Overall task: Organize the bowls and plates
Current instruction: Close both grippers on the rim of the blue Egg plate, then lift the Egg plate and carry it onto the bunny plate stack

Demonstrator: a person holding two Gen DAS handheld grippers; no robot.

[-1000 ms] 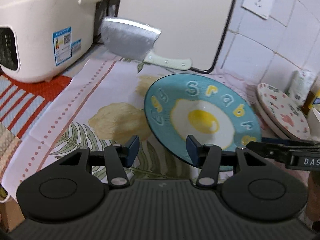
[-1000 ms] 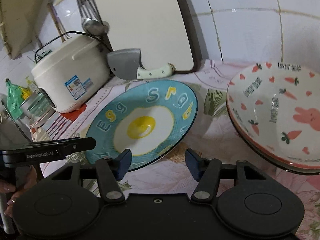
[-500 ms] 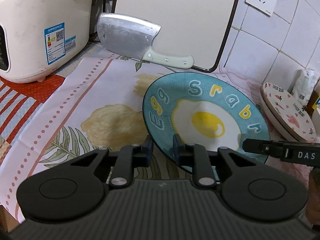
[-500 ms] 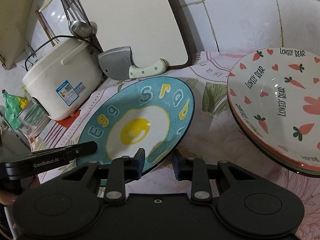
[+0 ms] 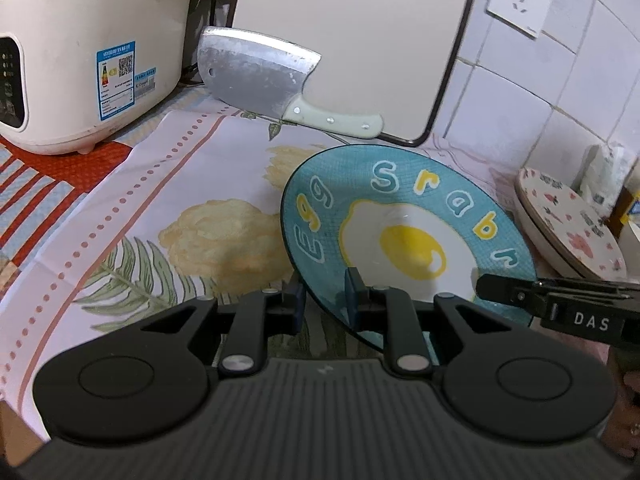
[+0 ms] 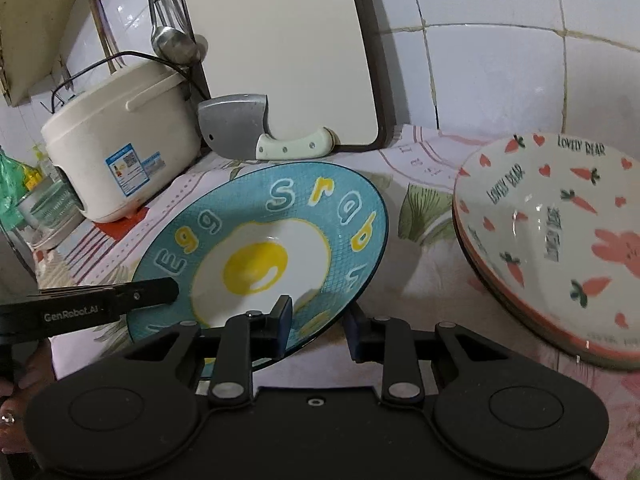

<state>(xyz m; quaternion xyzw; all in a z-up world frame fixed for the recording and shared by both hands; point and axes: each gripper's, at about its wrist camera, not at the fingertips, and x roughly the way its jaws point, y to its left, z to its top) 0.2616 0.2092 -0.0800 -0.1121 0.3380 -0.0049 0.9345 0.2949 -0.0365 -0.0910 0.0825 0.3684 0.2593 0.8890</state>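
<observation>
A blue plate with a fried-egg picture [image 5: 404, 236] [image 6: 264, 248] is held tilted above the flowered cloth. My left gripper [image 5: 324, 304] is shut on its near left rim. My right gripper [image 6: 318, 324] is shut on its near right rim. Each gripper shows in the other's view, the right one [image 5: 560, 304] and the left one [image 6: 100, 304]. A stack of white carrot-and-rabbit plates [image 6: 556, 240] [image 5: 568, 224] sits on the cloth to the right of the blue plate.
A white rice cooker [image 5: 92, 60] [image 6: 120, 144] stands at the left. A cleaver [image 5: 276, 80] [image 6: 256, 132] leans on a white cutting board [image 5: 352, 36] against the tiled wall. A ladle [image 6: 172, 36] hangs above the cooker. Jars [image 6: 44, 208] stand far left.
Both grippers have closed from open onto the blue plate's rim, and the plate has lifted slightly and tilted.
</observation>
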